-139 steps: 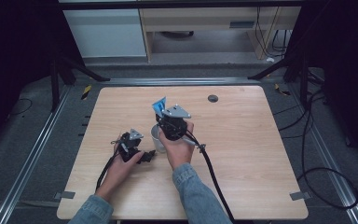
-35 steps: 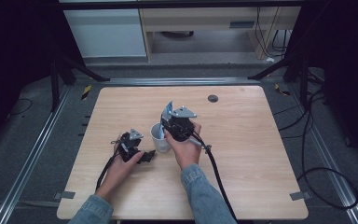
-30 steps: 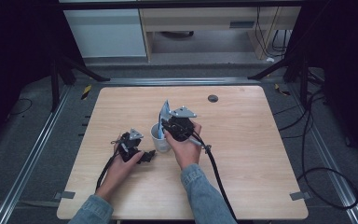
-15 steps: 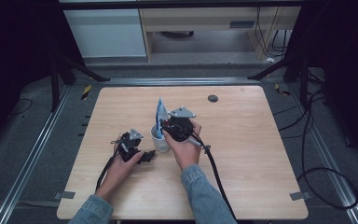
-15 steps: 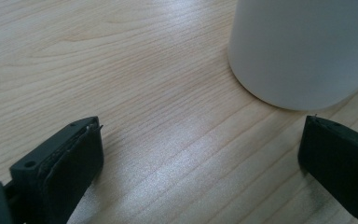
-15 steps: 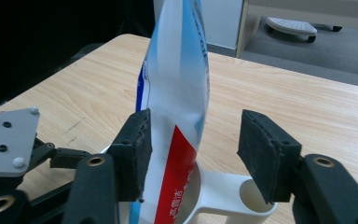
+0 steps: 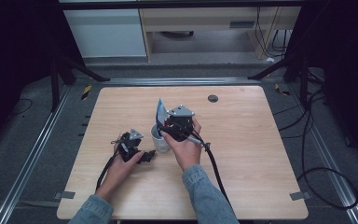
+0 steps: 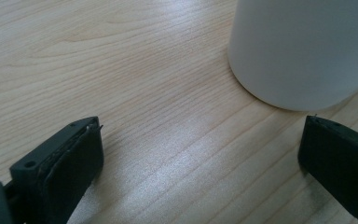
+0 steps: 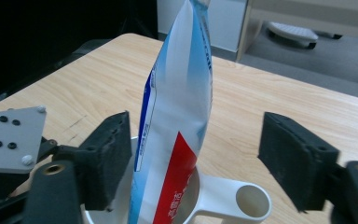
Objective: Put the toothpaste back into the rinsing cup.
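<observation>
Surface point(image 7: 261, 154): pale wood grain, dark round spot point(image 7: 213, 98) near the far edge.
Mug point(image 7: 160, 138): white, upright near the middle of the surface, between the two hands; handle seen in the right gripper view point(image 9: 235, 198), pointing toward the right jaw.
Packet point(image 7: 160, 111): blue, white and red, standing on end in the mug, top well above the rim; in the right gripper view point(image 9: 179, 116) leaning slightly, lower end inside the mug.
Right gripper point(image 7: 168, 127): held just above the mug, jaws either side of the packet; released, jaws just opened wider, left pad close by the packet, whether touching not clear, right pad well apart from it.
Left gripper point(image 7: 145, 156): low on the surface, just beside the mug on the person's left; jaws spread wide, nothing between them but bare wood; mug wall point(image 8: 303, 51) just beyond the right jaw, not touching.
Cables: one trailing from each gripper toward the near edge.
</observation>
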`<state>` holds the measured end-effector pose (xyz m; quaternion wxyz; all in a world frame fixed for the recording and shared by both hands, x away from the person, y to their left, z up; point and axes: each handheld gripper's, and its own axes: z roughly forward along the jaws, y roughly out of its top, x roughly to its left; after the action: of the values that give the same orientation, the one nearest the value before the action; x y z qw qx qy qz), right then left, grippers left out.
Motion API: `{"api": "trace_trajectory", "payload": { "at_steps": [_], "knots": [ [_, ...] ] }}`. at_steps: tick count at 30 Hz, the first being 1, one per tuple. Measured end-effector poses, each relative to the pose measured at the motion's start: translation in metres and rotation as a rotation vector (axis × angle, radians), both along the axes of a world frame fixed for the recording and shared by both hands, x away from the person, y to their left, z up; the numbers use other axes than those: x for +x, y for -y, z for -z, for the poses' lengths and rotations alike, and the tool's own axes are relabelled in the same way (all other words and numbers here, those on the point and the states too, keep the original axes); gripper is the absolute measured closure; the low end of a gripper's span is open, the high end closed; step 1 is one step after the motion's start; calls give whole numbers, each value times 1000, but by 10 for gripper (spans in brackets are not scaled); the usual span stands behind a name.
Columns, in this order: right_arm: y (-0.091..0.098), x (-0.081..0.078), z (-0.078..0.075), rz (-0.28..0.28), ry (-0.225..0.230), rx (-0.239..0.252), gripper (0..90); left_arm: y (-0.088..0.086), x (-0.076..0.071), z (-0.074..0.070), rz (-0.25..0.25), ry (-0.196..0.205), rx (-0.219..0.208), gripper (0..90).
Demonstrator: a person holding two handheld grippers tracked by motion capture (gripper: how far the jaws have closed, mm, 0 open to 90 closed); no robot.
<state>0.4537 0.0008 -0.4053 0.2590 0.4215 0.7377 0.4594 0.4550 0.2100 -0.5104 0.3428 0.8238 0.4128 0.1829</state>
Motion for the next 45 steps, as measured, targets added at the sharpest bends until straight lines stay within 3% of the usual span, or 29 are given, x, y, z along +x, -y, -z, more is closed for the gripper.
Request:
{"api": "trace_trajectory", "payload": {
  "at_steps": [3,9,21,29,38,45],
  "knots": [
    [-1,0,-2,4,-16,-39,171,0,0,0,0,0,0,0],
    [5,-1,-10,2,-30,-71,116,0,0,0,0,0,0,0],
    [34,-1,-20,13,-88,-155,102,0,0,0,2,-1,3,0],
    [56,-3,-22,44,-90,-164,99,0,0,0,3,-1,4,0],
    [98,-5,-20,117,-106,-186,93,0,0,0,4,-4,6,0],
    [122,-7,-16,128,-127,-183,86,0,0,0,4,-4,6,0]
  ]
}}
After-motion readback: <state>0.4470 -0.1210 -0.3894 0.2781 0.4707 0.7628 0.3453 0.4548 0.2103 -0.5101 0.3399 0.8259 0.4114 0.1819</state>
